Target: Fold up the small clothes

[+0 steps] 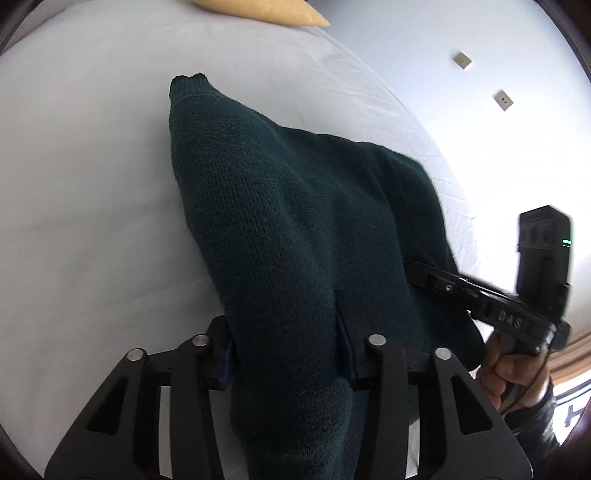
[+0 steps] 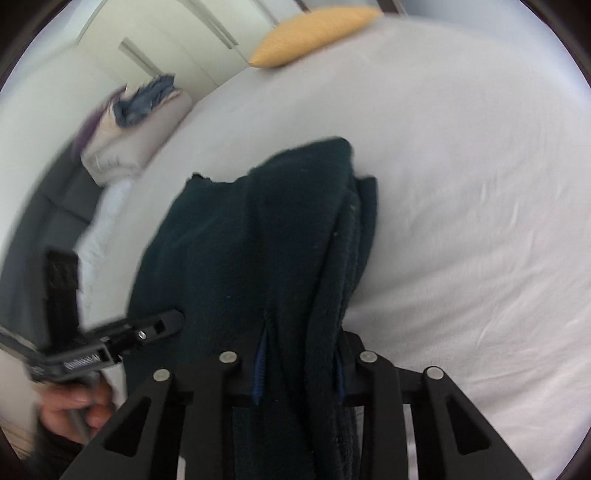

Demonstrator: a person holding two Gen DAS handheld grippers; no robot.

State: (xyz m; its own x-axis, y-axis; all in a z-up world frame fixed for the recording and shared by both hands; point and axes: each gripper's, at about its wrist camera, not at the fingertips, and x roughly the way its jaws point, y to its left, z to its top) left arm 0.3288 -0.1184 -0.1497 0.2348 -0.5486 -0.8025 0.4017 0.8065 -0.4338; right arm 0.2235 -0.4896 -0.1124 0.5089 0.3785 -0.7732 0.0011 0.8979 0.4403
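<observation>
Gripping one dark green knitted sweater between both sets of fingers, mid-fold over the white bed.
Left gripper and right gripper each pinch bunched knit; the sweater hangs from them, its far end draped on the bed below the yellow cushion. Next move, likely: carry the held edge toward that cushion, lay it flat, then release.

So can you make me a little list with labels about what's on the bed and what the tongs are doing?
surface: white bed sheet
clothing: dark green knitted sweater, bunched, partly lifted
left tongs: closed on the sweater
right tongs: closed on the sweater
cushion: yellow cushion, far end of the bed, apart from the sweater
beside the bed: pile of cloth, blurred
fold: not yet flat or neat
</observation>
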